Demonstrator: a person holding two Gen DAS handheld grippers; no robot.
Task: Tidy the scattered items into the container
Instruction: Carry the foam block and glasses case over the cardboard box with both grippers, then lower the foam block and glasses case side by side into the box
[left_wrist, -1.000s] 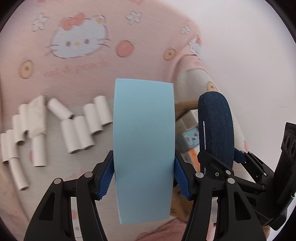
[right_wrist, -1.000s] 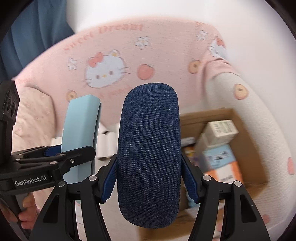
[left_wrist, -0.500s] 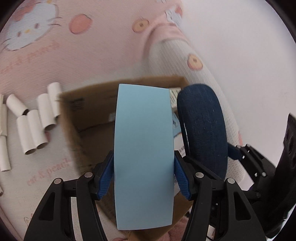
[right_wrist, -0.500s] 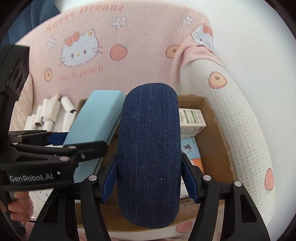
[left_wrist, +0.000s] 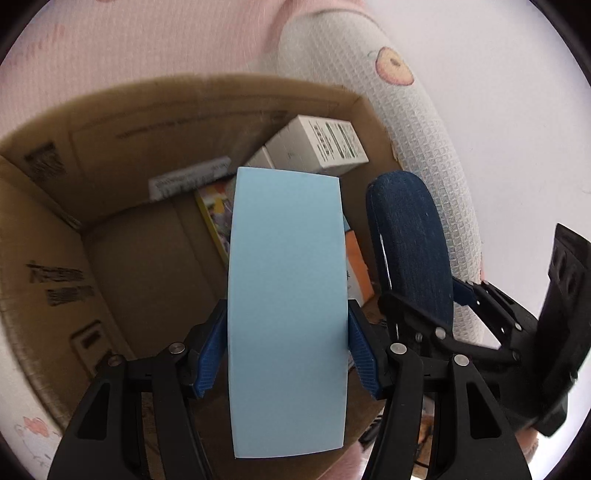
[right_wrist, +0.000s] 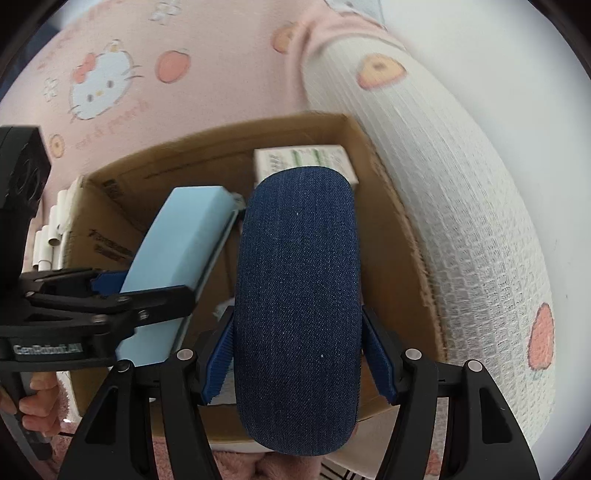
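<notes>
The cardboard box (left_wrist: 122, 236) lies open directly below both cases. The left gripper (left_wrist: 286, 354) fingers clamp a light blue case (left_wrist: 286, 295); beside it, the right gripper (right_wrist: 299, 365) fingers clamp a denim case (right_wrist: 299, 306), long axes pointing down into it.

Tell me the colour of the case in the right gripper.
Dark denim blue case, clearest in the right wrist view.

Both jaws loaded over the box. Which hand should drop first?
Left, probably. The left gripper holds the light blue case over bare floor in the cardboard box. The right gripper holds the denim case above the packed boxes near the right wall.
</notes>
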